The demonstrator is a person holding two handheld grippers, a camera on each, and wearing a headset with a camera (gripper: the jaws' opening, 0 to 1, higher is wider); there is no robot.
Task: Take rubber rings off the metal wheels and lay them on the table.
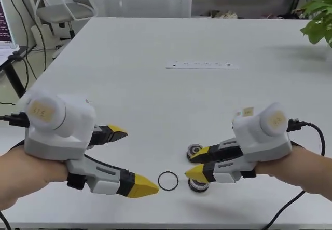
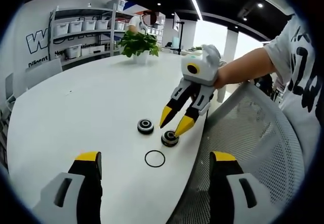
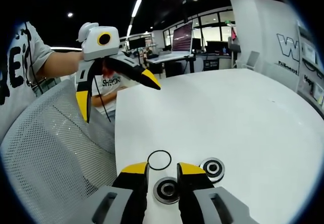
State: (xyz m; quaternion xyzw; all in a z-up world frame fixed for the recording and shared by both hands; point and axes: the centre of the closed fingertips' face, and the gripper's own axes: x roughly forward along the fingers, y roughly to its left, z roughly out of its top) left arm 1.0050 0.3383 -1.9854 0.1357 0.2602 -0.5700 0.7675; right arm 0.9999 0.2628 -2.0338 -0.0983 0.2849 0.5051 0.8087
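A thin black rubber ring [image 1: 167, 180] lies flat on the white table [image 1: 171, 100] near its front edge. Two small metal wheels with dark rims sit to its right, one farther back [image 1: 195, 149] and one nearer [image 1: 199, 185]. My right gripper [image 1: 191, 165] hovers just over the nearer wheel [image 3: 167, 190] with its yellow tips a little apart and nothing gripped. The ring [image 3: 159, 160] lies just beyond those tips, and the other wheel [image 3: 212, 167] is off to the side. My left gripper [image 1: 132, 161] is wide open and holds nothing, with the ring [image 2: 154, 158] ahead of its jaws.
A strip of small white labels [image 1: 203, 65] lies mid-table. A green plant [image 1: 319, 19] stands at the far right. Office chairs [image 1: 65, 4] stand beyond the far edge. A mesh chair back [image 2: 238, 133] sits close by the table's near edge.
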